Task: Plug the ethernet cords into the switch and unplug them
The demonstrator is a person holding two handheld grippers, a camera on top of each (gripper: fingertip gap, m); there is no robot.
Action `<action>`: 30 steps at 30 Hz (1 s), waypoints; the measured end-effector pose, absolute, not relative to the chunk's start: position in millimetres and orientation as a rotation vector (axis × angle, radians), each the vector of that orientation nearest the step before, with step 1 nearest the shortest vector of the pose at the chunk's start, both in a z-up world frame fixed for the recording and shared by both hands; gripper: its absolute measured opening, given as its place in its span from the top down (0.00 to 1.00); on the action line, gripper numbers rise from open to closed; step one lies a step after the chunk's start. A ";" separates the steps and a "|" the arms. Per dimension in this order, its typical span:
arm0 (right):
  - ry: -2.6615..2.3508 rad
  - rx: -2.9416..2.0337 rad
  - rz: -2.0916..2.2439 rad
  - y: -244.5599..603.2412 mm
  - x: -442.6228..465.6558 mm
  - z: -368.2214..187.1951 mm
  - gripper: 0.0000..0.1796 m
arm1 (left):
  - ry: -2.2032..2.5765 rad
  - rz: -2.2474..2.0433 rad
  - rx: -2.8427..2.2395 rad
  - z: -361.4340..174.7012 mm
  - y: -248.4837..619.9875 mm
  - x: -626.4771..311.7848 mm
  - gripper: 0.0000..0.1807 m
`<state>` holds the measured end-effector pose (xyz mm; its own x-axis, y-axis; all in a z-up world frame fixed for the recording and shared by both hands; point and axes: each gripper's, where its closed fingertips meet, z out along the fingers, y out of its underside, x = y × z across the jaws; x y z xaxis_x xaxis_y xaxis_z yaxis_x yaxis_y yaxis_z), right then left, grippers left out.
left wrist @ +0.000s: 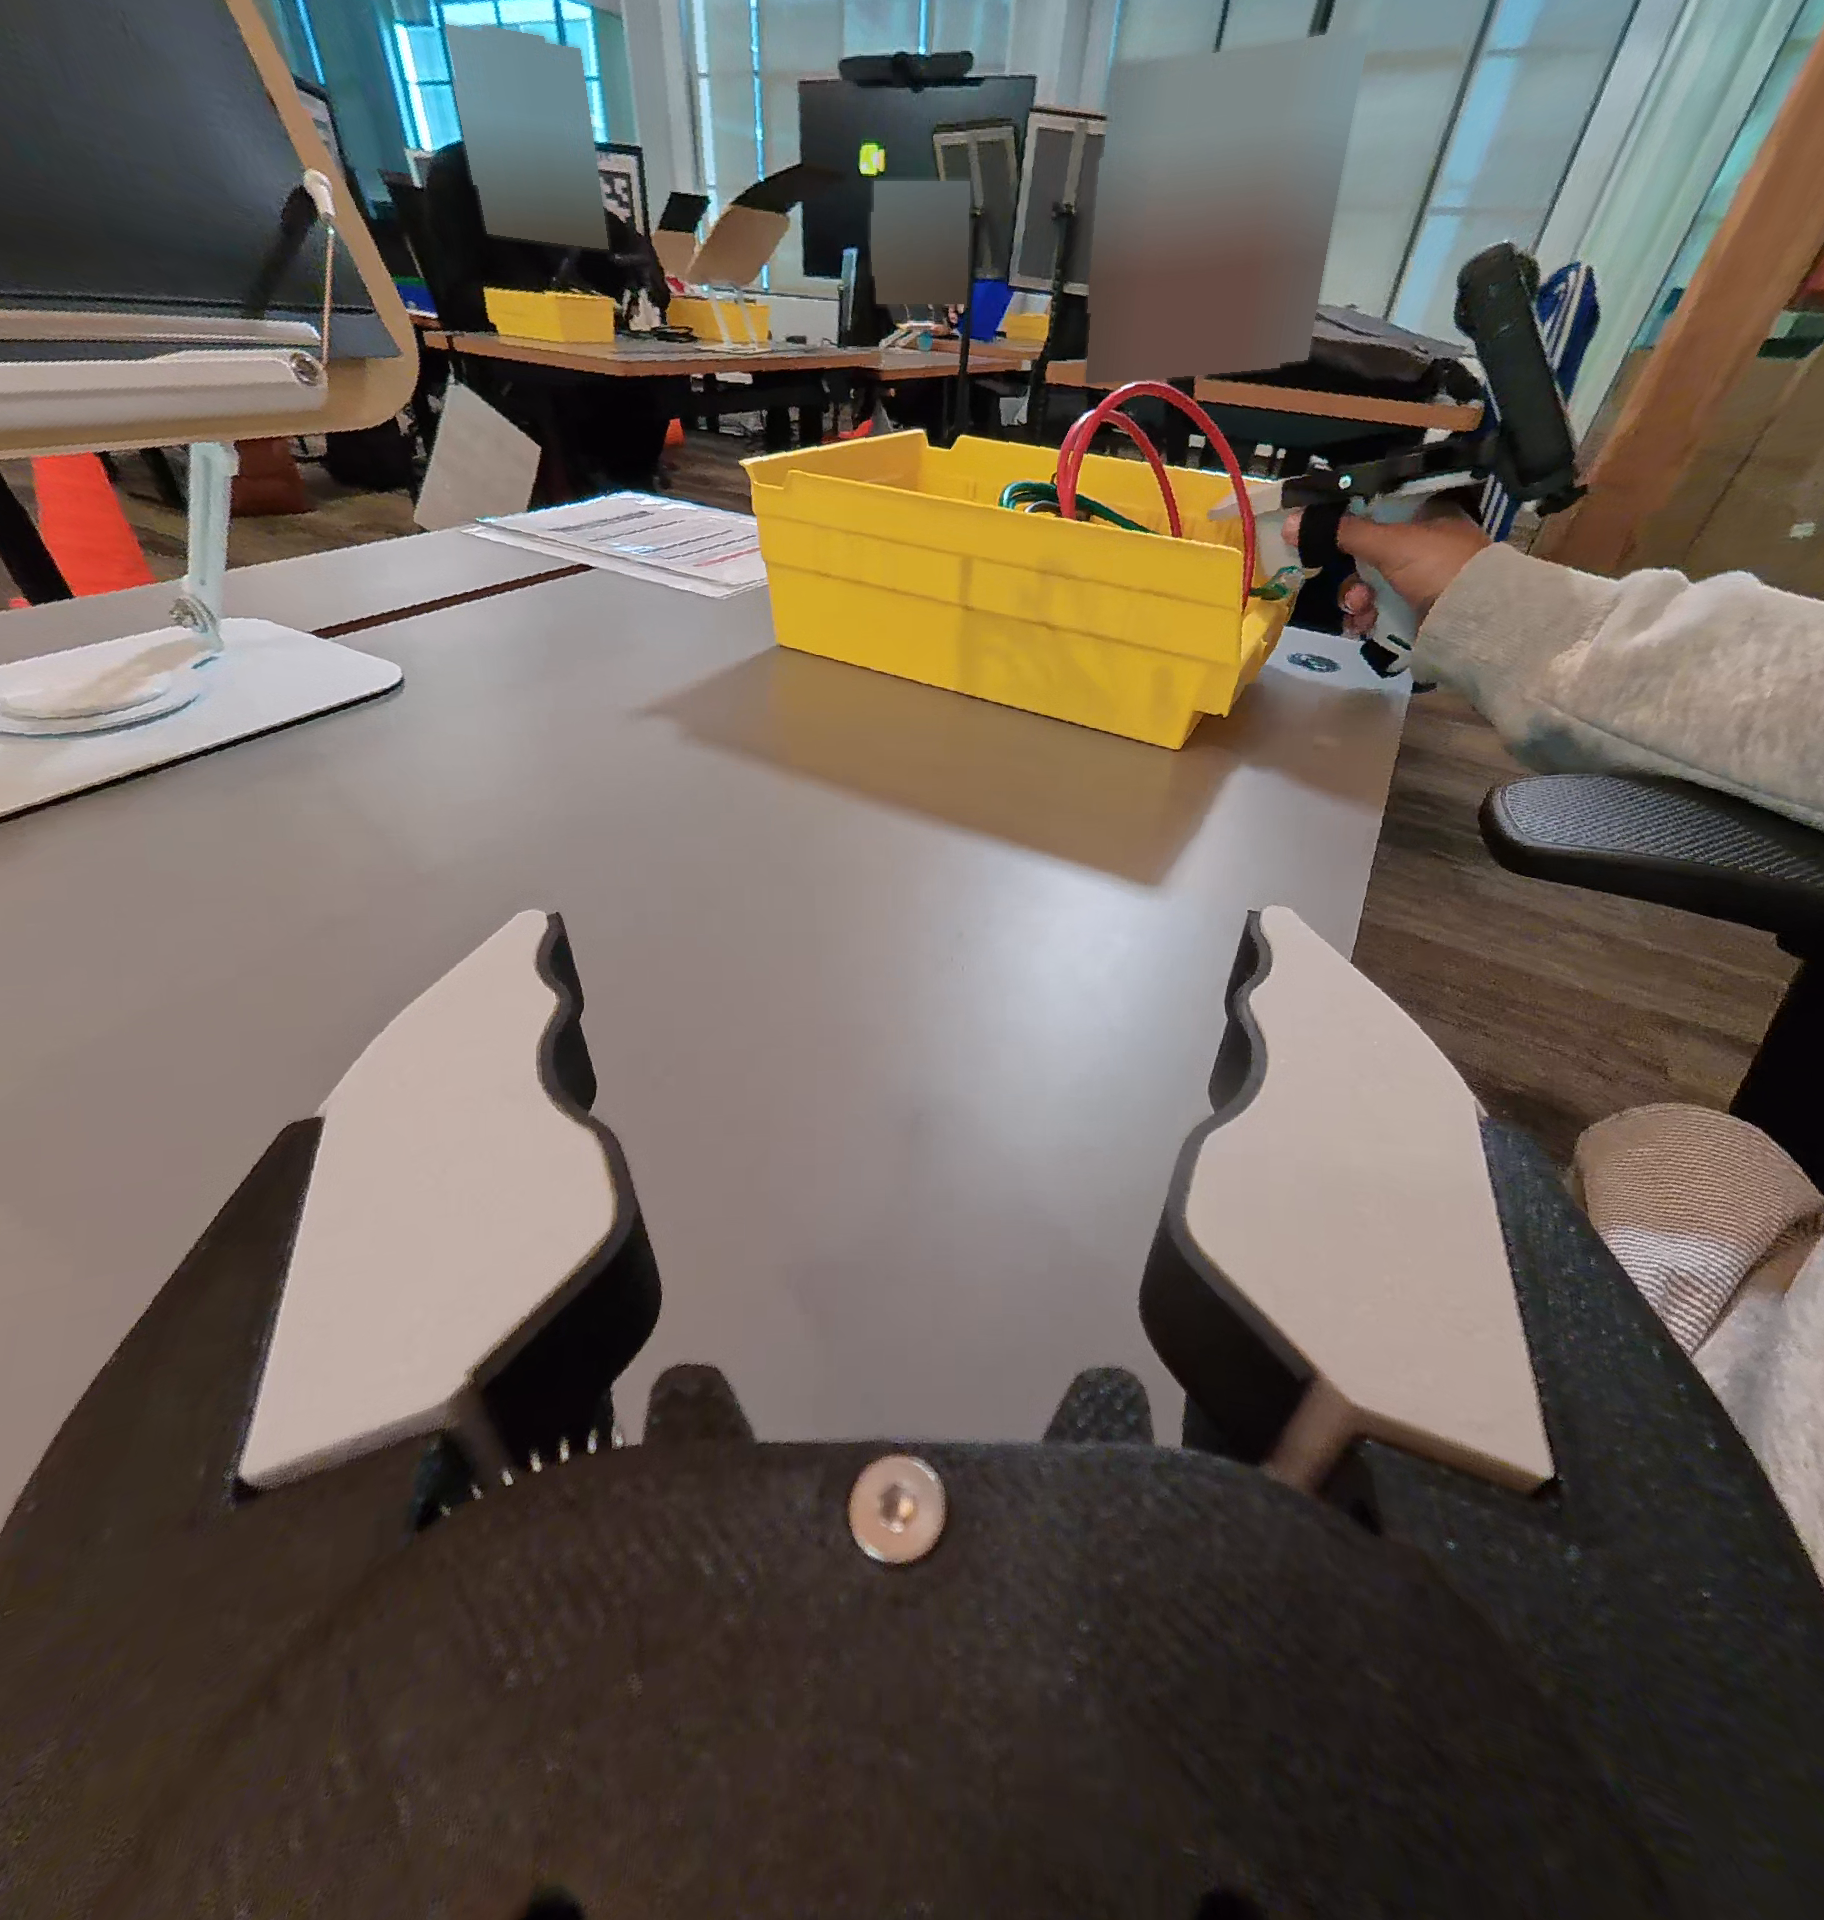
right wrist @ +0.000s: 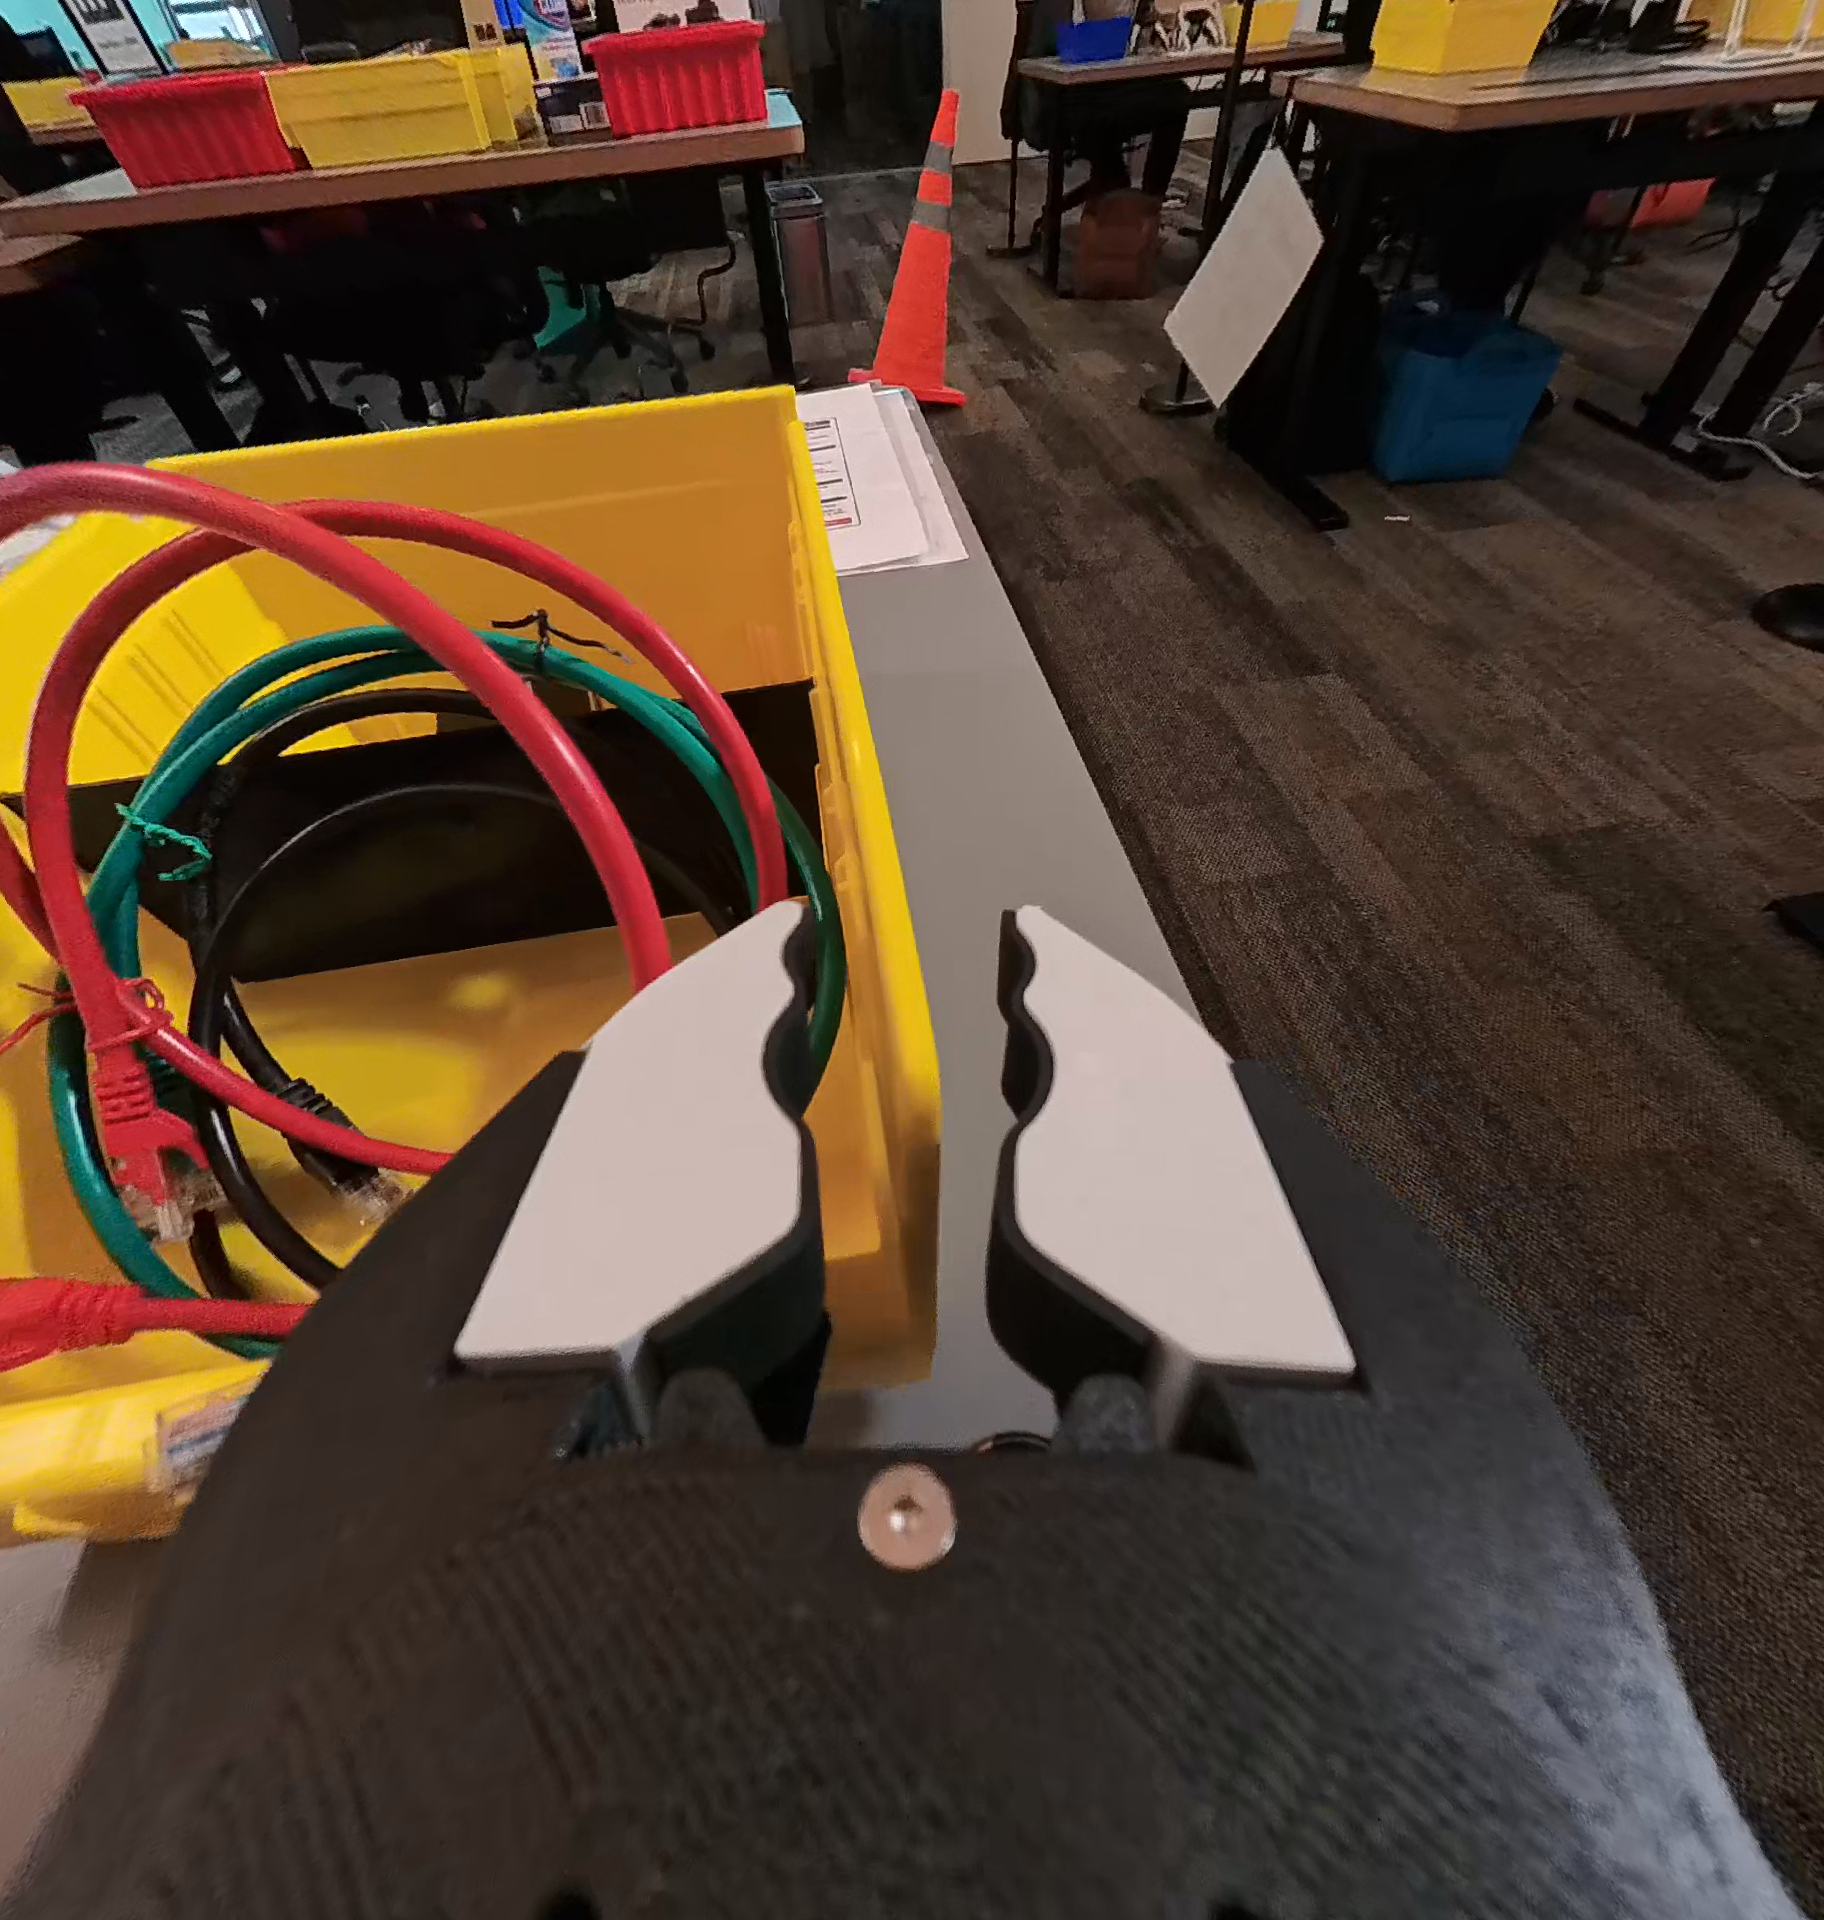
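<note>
At the yellow bin (right wrist: 617,499): cords and switch stored, nothing plugged yet.

Item one, your right tool (right wrist: 903,935): fingers parted with nothing between them, straddling the bin's near wall, one finger inside just beside the green cord (right wrist: 783,790), the other outside over the grey surface (right wrist: 981,748); likely set there to reach in for a cord. Item two, the red cord (right wrist: 388,592): looped high above the bin's rim, one plug lying on the bin floor next to the black cord (right wrist: 253,1049); both look tie-bundled, so expect them to lift as coils. Item three, a black box under the loops inside the bin, presumably the switch (right wrist: 440,862); ports not visible. Item four, your left tool (left wrist: 903,925): wide open, empty, low over the surface well short of the bin, apparently kept clear until a cord comes out.
</note>
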<state>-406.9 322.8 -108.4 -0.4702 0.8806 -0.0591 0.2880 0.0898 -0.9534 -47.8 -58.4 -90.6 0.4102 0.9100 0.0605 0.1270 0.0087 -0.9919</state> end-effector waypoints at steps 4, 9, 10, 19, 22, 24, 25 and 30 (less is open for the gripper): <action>-1.831 -1.159 1.394 318.4 -412.9 -109.9 0.83 | -1.006 0.816 -1.431 -90.3 -62.9 -42.6 0.35; -1.843 -1.198 1.392 312.7 -421.0 -115.8 0.84 | -1.026 0.829 -1.414 -89.8 -68.5 -36.5 0.35; -1.850 -1.206 1.391 311.1 -422.3 -117.7 0.86 | -1.030 0.831 -1.411 -89.7 -69.4 -35.4 0.35; -1.913 -1.285 1.611 297.3 -419.7 -121.1 0.96 | -1.036 0.831 -1.411 -90.2 -70.7 -33.3 0.35; -1.911 -1.290 1.612 297.1 -419.3 -121.3 0.96 | -1.036 0.829 -1.413 -90.6 -70.4 -33.6 0.36; -1.895 -1.327 1.637 296.6 -418.8 -121.4 0.96 | -1.038 0.827 -1.415 -90.9 -70.3 -33.8 0.36; -1.879 -1.357 1.657 296.7 -418.8 -121.1 0.96 | -1.038 0.827 -1.416 -91.0 -70.1 -33.9 0.36; -1.814 -1.468 1.715 297.0 -417.5 -120.7 0.96 | -1.037 0.825 -1.417 -91.1 -69.8 -34.6 0.36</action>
